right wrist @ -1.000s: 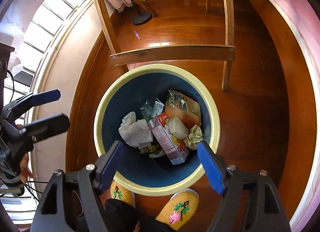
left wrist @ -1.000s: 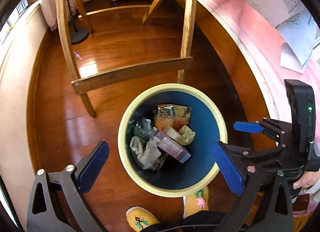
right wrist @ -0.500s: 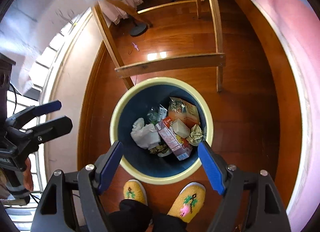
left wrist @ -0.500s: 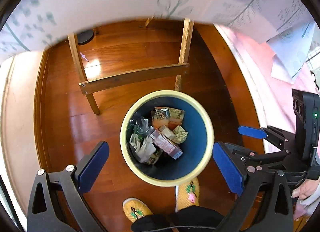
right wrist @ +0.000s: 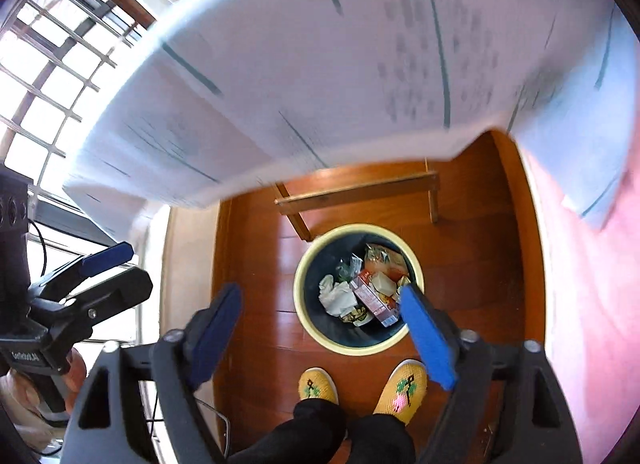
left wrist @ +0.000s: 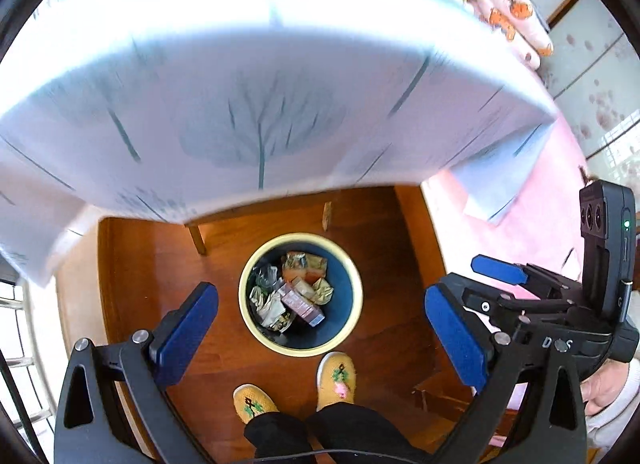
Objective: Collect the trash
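Trash lies in the blue bin with a cream rim on the wooden floor, just ahead of the person's yellow slippers: crumpled white paper, a reddish carton and foil wrappers heaped together. Both tongs hang well above the bin and hold nothing. The left gripper stands wide, and the right gripper has its jaws opening, nothing between them. A pale tablecloth with leaf prints fills the upper view, blurred.
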`<state>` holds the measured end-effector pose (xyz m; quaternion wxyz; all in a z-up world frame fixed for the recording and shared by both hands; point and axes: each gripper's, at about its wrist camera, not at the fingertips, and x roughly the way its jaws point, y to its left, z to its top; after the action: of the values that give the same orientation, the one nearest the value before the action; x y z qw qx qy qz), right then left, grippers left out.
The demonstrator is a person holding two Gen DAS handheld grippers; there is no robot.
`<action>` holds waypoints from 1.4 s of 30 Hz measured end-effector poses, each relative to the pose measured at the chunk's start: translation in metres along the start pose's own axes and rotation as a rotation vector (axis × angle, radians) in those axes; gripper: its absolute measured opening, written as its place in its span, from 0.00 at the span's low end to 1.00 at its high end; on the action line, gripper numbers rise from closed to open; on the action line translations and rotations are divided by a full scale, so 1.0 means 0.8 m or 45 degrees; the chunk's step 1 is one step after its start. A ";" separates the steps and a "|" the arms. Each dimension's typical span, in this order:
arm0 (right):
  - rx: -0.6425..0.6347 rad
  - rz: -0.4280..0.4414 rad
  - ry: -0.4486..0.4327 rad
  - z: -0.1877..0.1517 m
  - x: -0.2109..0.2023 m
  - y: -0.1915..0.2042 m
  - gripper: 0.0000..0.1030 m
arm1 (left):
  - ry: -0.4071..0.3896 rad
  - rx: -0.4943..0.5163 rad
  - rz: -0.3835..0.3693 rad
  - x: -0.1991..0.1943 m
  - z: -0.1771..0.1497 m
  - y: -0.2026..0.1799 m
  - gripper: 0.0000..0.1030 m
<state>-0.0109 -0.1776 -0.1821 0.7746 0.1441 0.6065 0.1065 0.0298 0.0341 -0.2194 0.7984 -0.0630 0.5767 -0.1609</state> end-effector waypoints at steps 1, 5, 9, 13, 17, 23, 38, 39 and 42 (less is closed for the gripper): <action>-0.005 0.004 -0.011 0.005 -0.017 0.007 0.87 | -0.011 -0.007 0.003 -0.018 0.006 -0.006 0.99; -0.058 -0.020 -0.057 0.025 -0.078 0.037 0.88 | -0.060 -0.015 0.051 -0.082 0.029 -0.027 0.99; -0.095 -0.025 -0.097 0.046 -0.130 0.061 0.88 | -0.109 -0.030 0.111 -0.131 0.045 -0.046 0.99; -0.127 -0.047 -0.159 0.064 -0.176 0.081 0.88 | -0.166 -0.060 0.169 -0.176 0.060 -0.062 0.99; -0.131 -0.058 -0.208 0.077 -0.213 0.095 0.88 | -0.211 -0.098 0.224 -0.215 0.071 -0.075 0.99; -0.154 -0.093 -0.278 0.096 -0.260 0.113 0.88 | -0.265 -0.143 0.335 -0.254 0.081 -0.089 0.99; -0.207 -0.147 -0.370 0.107 -0.294 0.132 0.88 | -0.349 -0.159 0.478 -0.288 0.082 -0.113 0.99; -0.211 -0.148 -0.373 0.107 -0.294 0.133 0.88 | -0.353 -0.158 0.490 -0.288 0.082 -0.114 0.99; -0.213 -0.150 -0.375 0.108 -0.294 0.134 0.88 | -0.361 -0.165 0.489 -0.290 0.085 -0.113 0.99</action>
<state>0.0174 -0.1652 0.0889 0.8693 0.0574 0.4830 0.0885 0.0112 0.0196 0.0374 0.8816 -0.0251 0.4695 0.0415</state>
